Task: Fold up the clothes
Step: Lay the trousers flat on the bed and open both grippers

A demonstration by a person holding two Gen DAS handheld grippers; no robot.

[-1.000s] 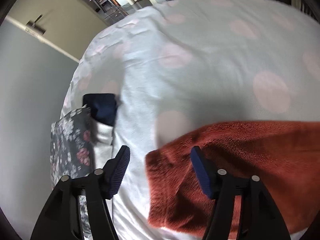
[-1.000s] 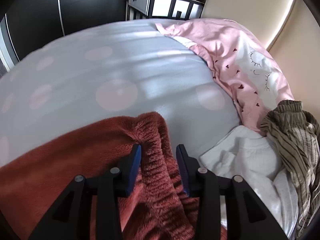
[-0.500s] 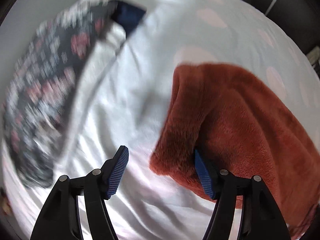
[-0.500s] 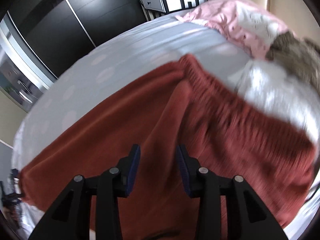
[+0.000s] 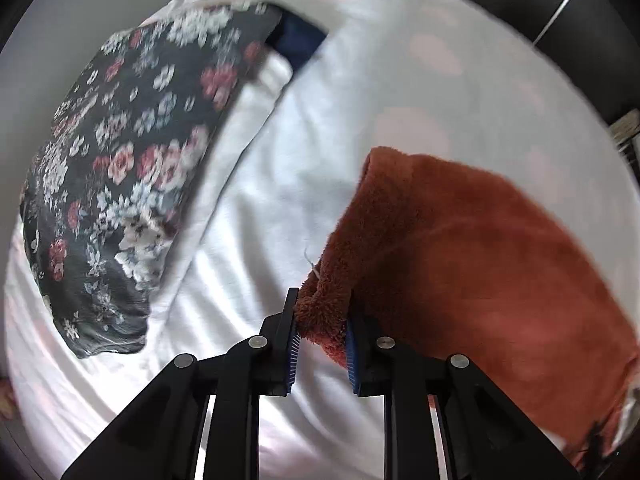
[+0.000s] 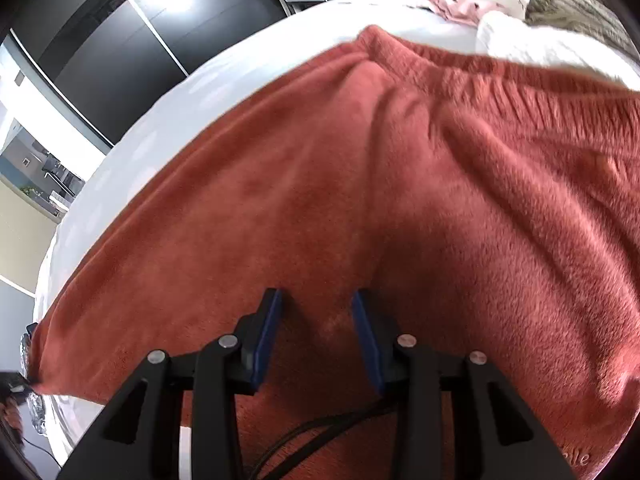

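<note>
Left claw [image 5: 322, 334] has just been closing and now pinches a corner of the rust fleece garment [image 5: 480, 264] spread on the bed [image 5: 320, 140]; right claw [image 6: 316, 334] stands half-open over its middle, holding nothing; fabric soft, limp, thick; best taken at hems.

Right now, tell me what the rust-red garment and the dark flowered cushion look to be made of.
Rust-red garment: apparently plush fleece, matte; its surface shows a short fuzzy nap, and one edge is ribbed and gathered like elastic. Dark flowered cushion: likely smooth woven printed fabric, flat with no pile, though blur leaves the weave unclear.
</note>
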